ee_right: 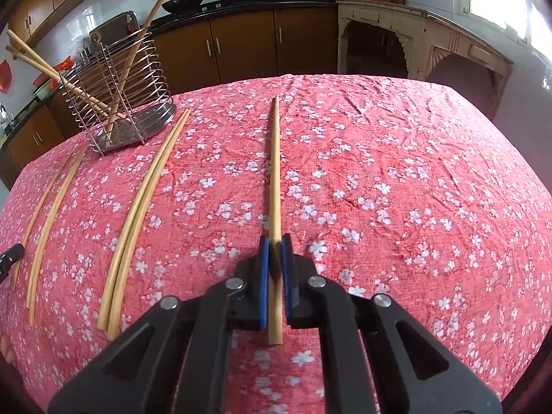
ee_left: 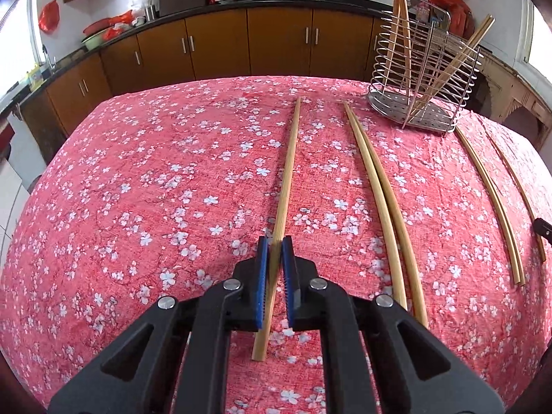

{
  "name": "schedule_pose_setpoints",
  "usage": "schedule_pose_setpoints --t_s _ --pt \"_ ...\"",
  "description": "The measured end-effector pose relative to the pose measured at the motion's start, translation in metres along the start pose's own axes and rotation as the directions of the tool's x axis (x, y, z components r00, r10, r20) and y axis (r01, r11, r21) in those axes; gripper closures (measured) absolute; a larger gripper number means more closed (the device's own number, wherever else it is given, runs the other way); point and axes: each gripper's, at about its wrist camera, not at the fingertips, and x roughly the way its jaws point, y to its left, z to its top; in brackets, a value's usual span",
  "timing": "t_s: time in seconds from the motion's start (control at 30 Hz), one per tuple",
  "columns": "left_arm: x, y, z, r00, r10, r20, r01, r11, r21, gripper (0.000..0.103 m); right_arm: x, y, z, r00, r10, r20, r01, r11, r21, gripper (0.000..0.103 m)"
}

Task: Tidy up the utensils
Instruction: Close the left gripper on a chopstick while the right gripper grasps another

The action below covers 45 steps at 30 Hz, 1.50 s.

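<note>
In the left wrist view, my left gripper (ee_left: 276,241) is shut on a long bamboo chopstick (ee_left: 288,172) that runs away from me along the red flowered tablecloth (ee_left: 155,189). In the right wrist view, my right gripper (ee_right: 275,239) is shut on another chopstick (ee_right: 275,172), also pointing away from me. A wire utensil holder (ee_left: 424,79) (ee_right: 120,86) stands at the far side of the table with several chopsticks leaning in it.
A pair of chopsticks (ee_left: 379,200) lies right of the left gripper, and more chopsticks (ee_left: 490,200) lie beyond. In the right wrist view, a pair (ee_right: 138,214) and further sticks (ee_right: 51,214) lie to the left. Brown cabinets (ee_left: 276,41) and a counter with woks stand behind the table.
</note>
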Motion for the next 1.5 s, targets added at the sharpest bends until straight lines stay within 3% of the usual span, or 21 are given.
schedule_pose_setpoints --t_s 1.2,1.5 --pt "-0.003 -0.001 -0.002 1.000 0.005 -0.003 -0.005 1.000 0.018 0.093 -0.002 0.004 -0.002 1.000 -0.002 -0.005 0.002 1.000 0.004 0.095" --pt "-0.011 0.001 -0.009 1.000 -0.020 -0.001 0.020 1.000 0.001 0.096 -0.011 -0.002 -0.007 0.999 0.047 0.006 -0.047 0.999 0.016 0.095"
